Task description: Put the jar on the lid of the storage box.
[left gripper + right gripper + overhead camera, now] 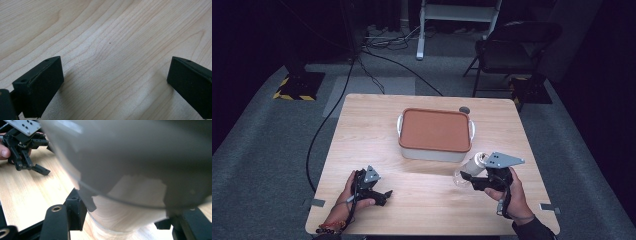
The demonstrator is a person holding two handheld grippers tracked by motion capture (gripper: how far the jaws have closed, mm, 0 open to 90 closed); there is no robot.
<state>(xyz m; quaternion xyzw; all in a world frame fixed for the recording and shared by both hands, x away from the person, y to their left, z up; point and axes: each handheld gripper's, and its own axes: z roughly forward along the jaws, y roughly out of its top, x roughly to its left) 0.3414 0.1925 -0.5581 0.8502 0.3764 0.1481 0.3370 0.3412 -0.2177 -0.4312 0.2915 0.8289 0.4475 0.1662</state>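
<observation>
The clear glass light bulb with a pale screw base (468,169) is held just above the light wooden worktop (422,200), near its 4 o'clock edge, gripped by the right gripper (468,177), whose jaws are closed on the glass. In the right gripper view the rounded glass (130,170) looms blurred between the black jaws. At the 12 o'clock side of the bulb, just beyond it, stands the white rectangular plastic container with a terracotta lid (435,134); a small dark round object (464,110) sits by its far corner. The left gripper (379,195) rests at the worktop's 7 o'clock, jaws spread wide over bare wood and holding nothing. To do this step well, the grip on the fragile glass should probably stay light and steady, with the bulb kept level. No brand, label or writing can be read.
</observation>
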